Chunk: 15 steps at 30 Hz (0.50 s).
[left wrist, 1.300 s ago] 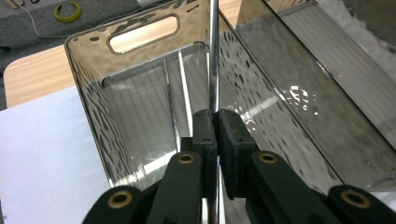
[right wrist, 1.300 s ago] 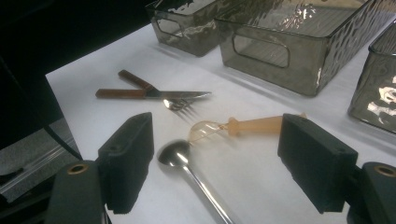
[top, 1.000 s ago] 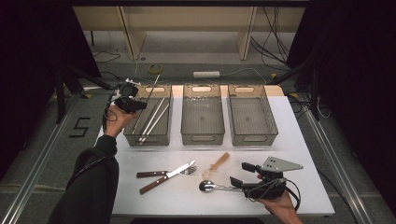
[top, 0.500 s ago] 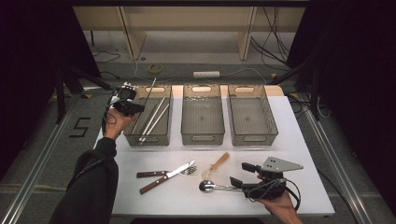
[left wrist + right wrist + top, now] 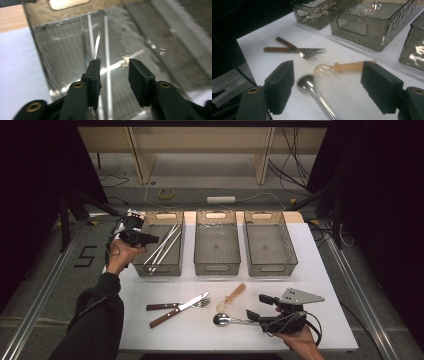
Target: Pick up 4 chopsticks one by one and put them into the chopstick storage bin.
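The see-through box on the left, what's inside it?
Long thin silvery sticks lie slanted inside the smoky clear plastic bin. The left hand-held gripper covers their near ends.

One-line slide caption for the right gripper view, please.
Open right hand-held gripper poised over a metal spoon on the white table, knife, fork and bins beyond.

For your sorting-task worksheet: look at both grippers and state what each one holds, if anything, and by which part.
Nothing is held. The left gripper has just been opening above the chopsticks in the left bin; the right gripper stands open around the metal spoon.
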### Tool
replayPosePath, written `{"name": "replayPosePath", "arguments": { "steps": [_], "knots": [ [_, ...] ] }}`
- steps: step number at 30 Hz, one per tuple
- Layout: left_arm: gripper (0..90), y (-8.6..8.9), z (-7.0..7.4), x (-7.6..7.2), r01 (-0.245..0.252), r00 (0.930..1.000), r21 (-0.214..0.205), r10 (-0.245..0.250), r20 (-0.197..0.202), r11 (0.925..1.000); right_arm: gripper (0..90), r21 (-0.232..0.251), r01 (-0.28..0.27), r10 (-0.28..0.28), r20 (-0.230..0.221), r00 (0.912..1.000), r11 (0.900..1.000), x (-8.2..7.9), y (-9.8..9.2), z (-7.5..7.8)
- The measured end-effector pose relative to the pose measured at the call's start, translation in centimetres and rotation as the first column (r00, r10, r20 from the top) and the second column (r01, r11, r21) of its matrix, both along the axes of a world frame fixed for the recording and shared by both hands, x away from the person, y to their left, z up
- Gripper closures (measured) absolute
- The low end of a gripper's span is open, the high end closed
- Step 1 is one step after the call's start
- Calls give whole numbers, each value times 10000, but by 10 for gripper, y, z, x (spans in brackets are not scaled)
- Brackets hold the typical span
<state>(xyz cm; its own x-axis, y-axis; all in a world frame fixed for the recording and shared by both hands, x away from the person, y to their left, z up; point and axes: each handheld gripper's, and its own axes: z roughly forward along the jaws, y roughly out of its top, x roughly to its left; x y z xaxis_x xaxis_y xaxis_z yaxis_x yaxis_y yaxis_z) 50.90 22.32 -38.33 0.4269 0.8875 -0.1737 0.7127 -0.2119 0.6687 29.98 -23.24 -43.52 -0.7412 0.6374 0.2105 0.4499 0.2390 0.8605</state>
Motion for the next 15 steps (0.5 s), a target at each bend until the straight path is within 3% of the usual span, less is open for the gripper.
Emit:
{"name": "replayPosePath", "arguments": {
  "steps": [4,8,12,15],
  "knots": [
    [451,-5,6,-22,416,9990,-66,-415,167,9991,279,-49,-11,11,-7,10000,10000,-1,-1,-1],
    [368,-5,8,-41,781,9963,-489,-761,408,9958,279,-22,-3,3,26,10000,10000,-1,0,1],
    [317,-6,9,-56,1085,9927,-326,-1065,559,9936,279,-143,-32,31,-69,10000,9999,0,0,0],
    [283,-8,7,-67,1480,9884,-592,-1455,442,9872,281,-154,-105,105,-30,9999,9998,0,0,1]
  ]
}}
